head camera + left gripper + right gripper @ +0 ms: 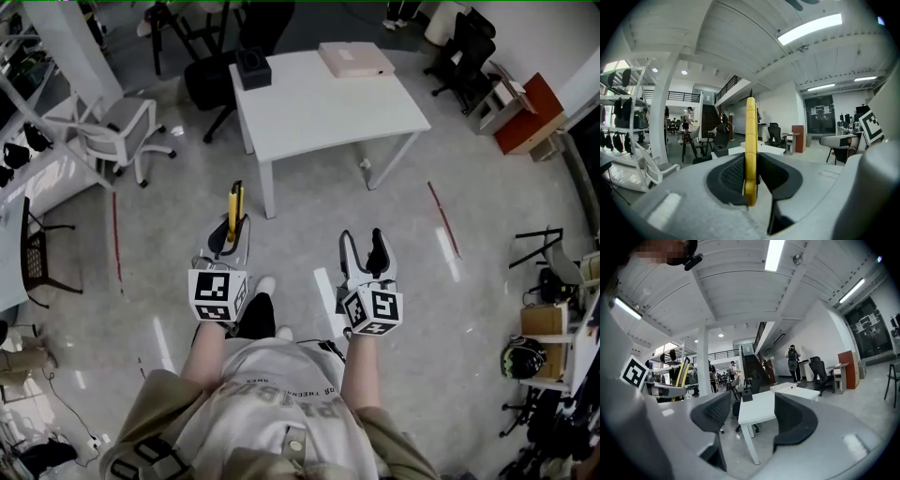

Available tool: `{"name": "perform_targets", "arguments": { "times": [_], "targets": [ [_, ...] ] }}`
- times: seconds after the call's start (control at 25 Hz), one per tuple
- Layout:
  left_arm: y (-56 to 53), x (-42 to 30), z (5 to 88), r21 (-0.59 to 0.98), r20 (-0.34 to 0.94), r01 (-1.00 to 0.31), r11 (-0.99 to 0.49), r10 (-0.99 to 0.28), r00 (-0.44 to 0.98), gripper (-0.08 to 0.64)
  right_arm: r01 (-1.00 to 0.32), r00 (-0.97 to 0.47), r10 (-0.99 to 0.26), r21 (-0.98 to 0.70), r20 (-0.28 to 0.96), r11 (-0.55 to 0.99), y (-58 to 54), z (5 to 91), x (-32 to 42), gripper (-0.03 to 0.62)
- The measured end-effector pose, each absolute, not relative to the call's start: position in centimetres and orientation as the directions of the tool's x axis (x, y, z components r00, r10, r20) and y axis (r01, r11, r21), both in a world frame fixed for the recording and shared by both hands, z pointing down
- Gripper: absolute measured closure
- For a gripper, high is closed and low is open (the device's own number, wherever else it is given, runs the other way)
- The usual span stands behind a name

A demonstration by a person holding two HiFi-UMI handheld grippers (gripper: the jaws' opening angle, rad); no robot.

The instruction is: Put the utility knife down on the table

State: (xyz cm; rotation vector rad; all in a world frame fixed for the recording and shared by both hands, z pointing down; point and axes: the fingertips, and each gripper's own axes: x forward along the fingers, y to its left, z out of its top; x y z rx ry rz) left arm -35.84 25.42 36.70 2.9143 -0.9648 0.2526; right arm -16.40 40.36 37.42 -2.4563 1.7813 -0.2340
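A yellow utility knife (234, 208) sticks forward out of my left gripper (228, 236), whose black pads are shut on its handle. In the left gripper view the knife (750, 145) stands on edge between the pads. My right gripper (363, 248) is beside it, open and holding nothing; its jaws stand wide apart (751, 413). The white table (323, 117) lies ahead of both grippers, some way off across the floor. In the right gripper view the table (761, 409) shows between the jaws.
On the table stand a black box (253, 68) at the far left and a flat pinkish box (355, 59) at the far right. A black office chair (217, 80) is behind the table's left side and a white chair (117, 131) stands left. Shelves and clutter line the right edge.
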Motion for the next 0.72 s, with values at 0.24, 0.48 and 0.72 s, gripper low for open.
{"name": "perform_targets", "arguments": {
  "times": [0.24,0.48,0.72],
  "targets": [
    [19.7,-32.4,36.4,0.005,0.168,-0.563,-0.826,-0.554,0.815,0.482,-0.918,0.349,-0.935,-0.176,0.065,-0.355,35.2,37.1,-13.1,0.322],
    [13.5,-29.2,35.8,0.005,0.156,-0.519,-0.855,-0.512,0.845,0.482,-0.903,0.385,-0.921,-0.185,0.051,-0.388,29.5,36.3,-10.9,0.322],
    [8.9,-26.4,35.8,0.010,0.148,-0.466,-0.885,-0.460,0.876,0.482,-0.887,0.423,-0.905,-0.181,0.052,-0.425,25.5,36.3,-9.2,0.322]
  ]
}}
